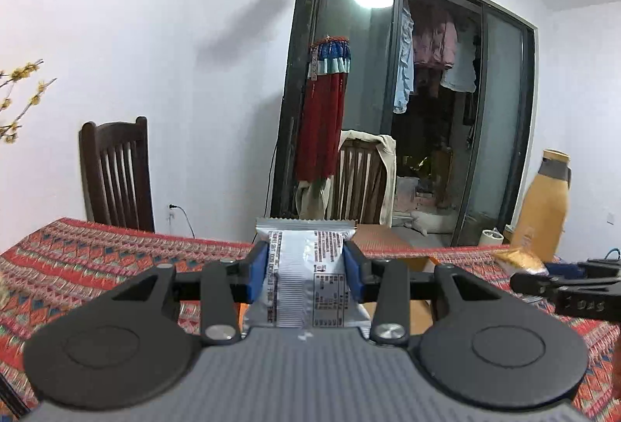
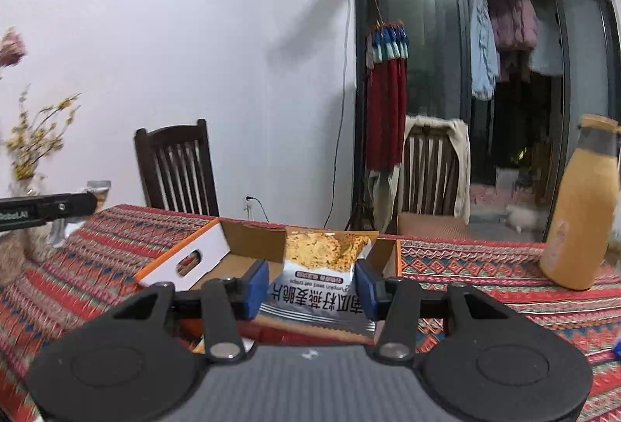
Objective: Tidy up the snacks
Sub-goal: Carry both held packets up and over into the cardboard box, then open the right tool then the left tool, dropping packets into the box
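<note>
My left gripper (image 1: 306,268) is shut on a silver snack packet (image 1: 306,267), printed back side up, held above the patterned tablecloth (image 1: 97,263). My right gripper (image 2: 312,280) is shut on a second snack packet (image 2: 320,267) that shows oat crisps on its front. Just beyond the right gripper an open cardboard box (image 2: 217,255) with a white, orange-edged flap sits on the table. The right gripper (image 1: 559,284) with its yellow packet shows at the right edge of the left wrist view. The left gripper (image 2: 50,210) reaches in from the left of the right wrist view.
A tall yellow bottle (image 2: 578,212) stands on the table at the right. A vase of yellow flower branches (image 2: 35,146) stands at the left. Two dark wooden chairs (image 2: 178,170) stand behind the table, one draped with a cloth, beside a glass sliding door (image 1: 446,104).
</note>
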A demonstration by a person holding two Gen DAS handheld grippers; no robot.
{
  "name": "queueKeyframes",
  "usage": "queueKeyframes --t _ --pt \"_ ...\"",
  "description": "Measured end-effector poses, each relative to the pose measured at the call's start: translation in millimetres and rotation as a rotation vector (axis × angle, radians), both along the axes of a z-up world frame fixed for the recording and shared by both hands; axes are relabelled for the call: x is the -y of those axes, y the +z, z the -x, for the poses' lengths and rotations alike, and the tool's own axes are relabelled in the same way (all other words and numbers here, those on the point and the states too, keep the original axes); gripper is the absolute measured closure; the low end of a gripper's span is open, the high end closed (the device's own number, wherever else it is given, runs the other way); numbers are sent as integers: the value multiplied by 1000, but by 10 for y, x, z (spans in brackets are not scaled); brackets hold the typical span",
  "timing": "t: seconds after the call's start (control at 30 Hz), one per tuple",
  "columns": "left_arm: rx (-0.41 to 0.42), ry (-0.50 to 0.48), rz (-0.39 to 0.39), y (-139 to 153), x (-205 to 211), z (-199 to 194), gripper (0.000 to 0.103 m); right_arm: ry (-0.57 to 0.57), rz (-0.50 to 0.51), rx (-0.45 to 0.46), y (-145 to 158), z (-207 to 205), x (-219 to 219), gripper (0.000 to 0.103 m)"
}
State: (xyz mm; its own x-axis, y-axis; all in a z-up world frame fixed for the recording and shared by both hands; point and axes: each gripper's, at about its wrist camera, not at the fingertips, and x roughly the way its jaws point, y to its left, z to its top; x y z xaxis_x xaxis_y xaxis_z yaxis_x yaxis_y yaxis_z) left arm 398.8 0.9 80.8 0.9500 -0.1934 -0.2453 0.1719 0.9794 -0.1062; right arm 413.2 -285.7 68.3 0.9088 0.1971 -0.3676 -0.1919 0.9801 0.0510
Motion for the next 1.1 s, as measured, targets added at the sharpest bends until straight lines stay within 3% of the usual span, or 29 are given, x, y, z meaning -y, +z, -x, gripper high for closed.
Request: queueKeyframes --t 0.2,0.3,0.43,0.57,0.77,0.87,1.0,1.1 --pt "-56 -28 27 -45 11 -777 61 -40 -11 -96 -148 -936 11 56" --pt "-166 -36 36 -189 19 -1269 61 -54 -52 -173 -282 -1396 40 56" --pt "-394 -65 55 -397 107 -1847 61 -95 29 -284 -463 -1961 -21 56" --pt "-490 -62 47 -501 138 -2197 61 -113 81 -387 -614 -2332 -75 56" --pt "-420 -50 -129 -604 358 -2493 61 -126 173 -440 -658 -2559 -181 48" --pt "-404 -38 -162 -688 457 -2557 61 -138 157 -443 -571 -2550 -147 31" --pt "-257 -7 -286 -759 570 -2530 61 -87 110 -447 -318 -2337 -95 27" --pt "-244 -36 -245 -733 548 -2501 61 -68 82 -444 -36 -2102 -46 22"
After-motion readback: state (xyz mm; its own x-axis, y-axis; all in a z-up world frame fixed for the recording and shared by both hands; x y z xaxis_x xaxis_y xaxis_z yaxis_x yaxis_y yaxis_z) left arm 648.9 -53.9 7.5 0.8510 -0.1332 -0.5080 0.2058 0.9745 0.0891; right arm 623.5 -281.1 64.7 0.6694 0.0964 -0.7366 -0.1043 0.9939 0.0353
